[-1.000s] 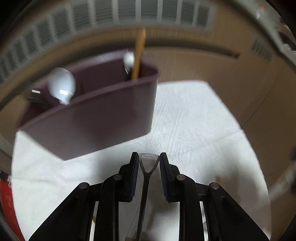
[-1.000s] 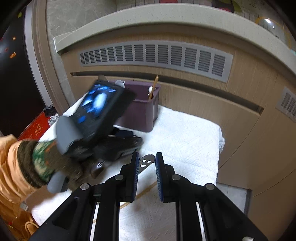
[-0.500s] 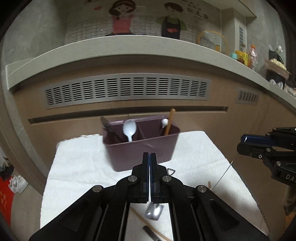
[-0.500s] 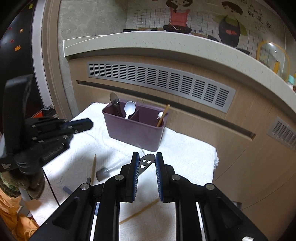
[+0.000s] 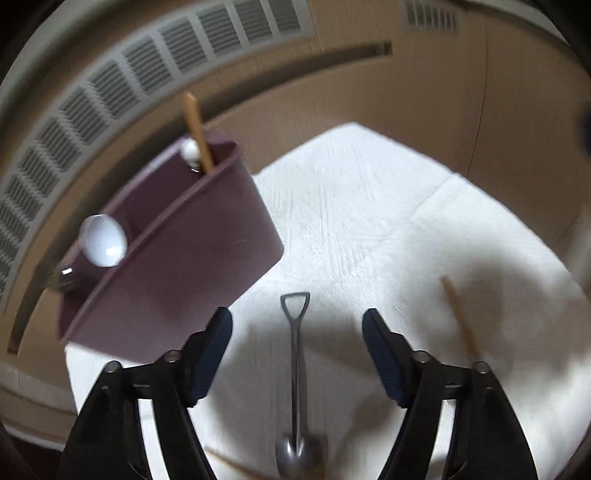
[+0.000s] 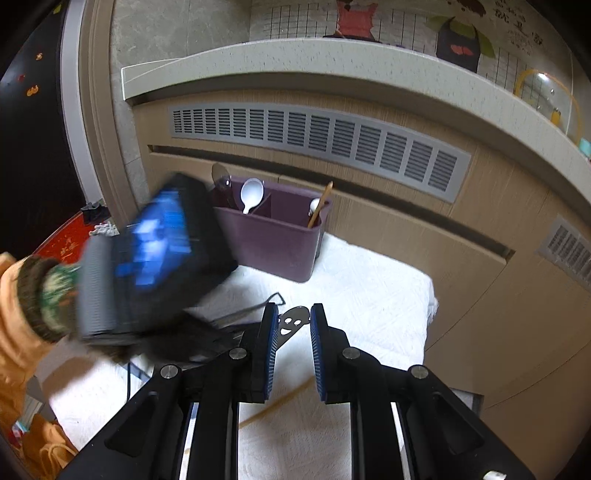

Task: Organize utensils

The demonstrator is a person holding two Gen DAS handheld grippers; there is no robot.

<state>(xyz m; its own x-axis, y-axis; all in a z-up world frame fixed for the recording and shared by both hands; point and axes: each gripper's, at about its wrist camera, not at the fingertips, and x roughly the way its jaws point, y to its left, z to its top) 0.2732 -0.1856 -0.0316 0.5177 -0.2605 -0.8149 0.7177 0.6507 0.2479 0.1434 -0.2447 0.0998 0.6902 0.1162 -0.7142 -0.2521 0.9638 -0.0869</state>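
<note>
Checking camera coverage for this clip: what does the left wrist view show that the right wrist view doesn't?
Left wrist only: the shovel-handled metal spoon lying whole on the cloth between the opening jaws of the left hand-held gripper.

Right wrist only: the right hand-held gripper holding a smiley-cutout utensil, and an orange sleeve.

Both: the purple caddy and white cloth.

Behind the work surface, at 12 o'clock: a wood-grain panel front (image 6: 424, 236) with a long grey slatted vent (image 6: 317, 144), a dark horizontal slot beneath. Smaller vent (image 6: 570, 247) at 3 o'clock. Above, a pale speckled countertop edge (image 6: 332, 59) curving across; over it, a tiled wall (image 6: 399, 22) with cartoon-figure stickers. At 10 o'clock, a grey stone-look wall panel (image 6: 155, 33) and a beige door frame (image 6: 92, 122), darkness beyond. Red floor mat (image 6: 68, 242) at 9 o'clock. White textured cloth (image 5: 369, 221) covering the low table, brightly lit, shadowed near 6 o'clock.
</note>
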